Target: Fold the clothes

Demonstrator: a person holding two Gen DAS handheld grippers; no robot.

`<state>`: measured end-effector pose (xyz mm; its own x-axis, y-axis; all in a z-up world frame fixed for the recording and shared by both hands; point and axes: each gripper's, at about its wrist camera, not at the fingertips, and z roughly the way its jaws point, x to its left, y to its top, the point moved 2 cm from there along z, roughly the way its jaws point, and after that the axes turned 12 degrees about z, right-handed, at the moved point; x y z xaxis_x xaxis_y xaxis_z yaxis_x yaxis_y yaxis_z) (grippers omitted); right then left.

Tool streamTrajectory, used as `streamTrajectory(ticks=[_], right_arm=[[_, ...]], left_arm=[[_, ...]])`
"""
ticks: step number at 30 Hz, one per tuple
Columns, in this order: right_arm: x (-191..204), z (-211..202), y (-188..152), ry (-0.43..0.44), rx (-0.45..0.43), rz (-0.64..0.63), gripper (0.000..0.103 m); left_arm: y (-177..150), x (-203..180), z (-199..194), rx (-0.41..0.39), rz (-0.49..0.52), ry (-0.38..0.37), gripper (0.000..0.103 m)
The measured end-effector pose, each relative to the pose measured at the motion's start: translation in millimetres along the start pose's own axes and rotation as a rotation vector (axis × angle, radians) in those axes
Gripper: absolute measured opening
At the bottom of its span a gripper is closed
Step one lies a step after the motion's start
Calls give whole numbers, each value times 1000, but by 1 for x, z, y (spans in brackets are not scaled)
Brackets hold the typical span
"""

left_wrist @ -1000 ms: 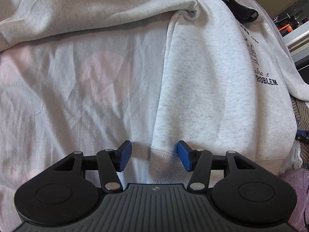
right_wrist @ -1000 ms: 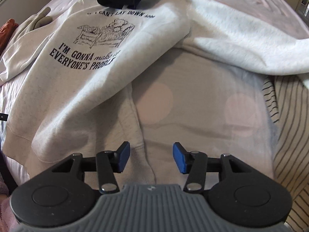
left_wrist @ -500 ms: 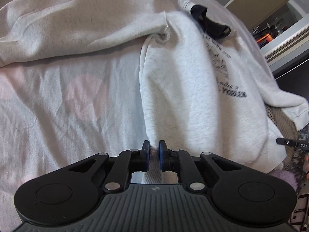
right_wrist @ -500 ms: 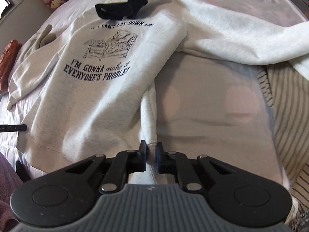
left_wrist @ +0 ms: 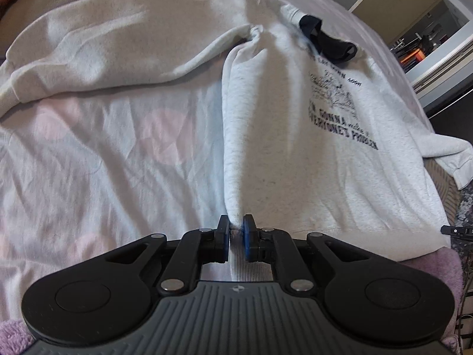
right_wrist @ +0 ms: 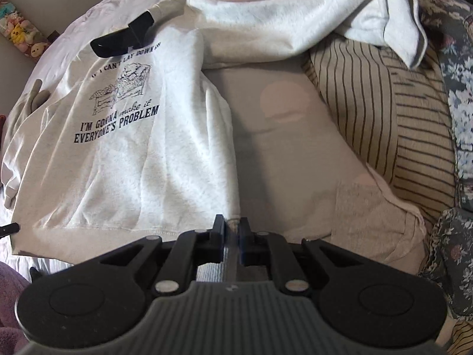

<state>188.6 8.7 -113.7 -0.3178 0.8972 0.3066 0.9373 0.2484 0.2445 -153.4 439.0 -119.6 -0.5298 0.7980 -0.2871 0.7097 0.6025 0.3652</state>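
- Your left gripper (left_wrist: pixel 236 233) is clamped on the sweatshirt (left_wrist: pixel 283 136) hem, and your right gripper (right_wrist: pixel 232 236) pinches its other edge.
- The sweatshirt lies on the bed (left_wrist: pixel 112 159); its print is blurred and one sleeve is cut off.

bed sheet (left_wrist: pixel 118 153): pale, faint pink dots. striped pillow (right_wrist: pixel 384 124): beside floral cushion (right_wrist: pixel 455 118). plush toys (right_wrist: pixel 17 34): along far wall. purple fleece fabric (left_wrist: pixel 443 266): at near bed edge. open doorway (left_wrist: pixel 428 29): beyond bed.
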Motion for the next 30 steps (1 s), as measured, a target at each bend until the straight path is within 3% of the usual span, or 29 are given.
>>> streamTrajectory(ticks=[5, 9, 11, 14, 19, 24, 30], right_arm=[[-12, 36, 1, -17, 36, 81, 12], [-29, 42, -2, 0, 34, 133, 38], [-42, 36, -3, 41, 19, 164, 40], [-60, 26, -2, 100, -4, 213, 42], [-79, 20, -1, 112, -57, 238, 42], [-86, 23, -6, 144, -84, 220, 42], [-97, 43, -15, 221, -69, 230, 42]], left_arm=[[5, 5, 14, 55, -12, -7, 17], [2, 21, 5, 14, -88, -46, 34], [1, 31, 1, -12, -144, -52, 44], [1, 37, 9, 17, -159, -27, 44], [6, 15, 42, 131, -48, 19, 44], [6, 4, 74, 205, -24, 20, 42], [10, -4, 83, 230, 5, 73, 42]])
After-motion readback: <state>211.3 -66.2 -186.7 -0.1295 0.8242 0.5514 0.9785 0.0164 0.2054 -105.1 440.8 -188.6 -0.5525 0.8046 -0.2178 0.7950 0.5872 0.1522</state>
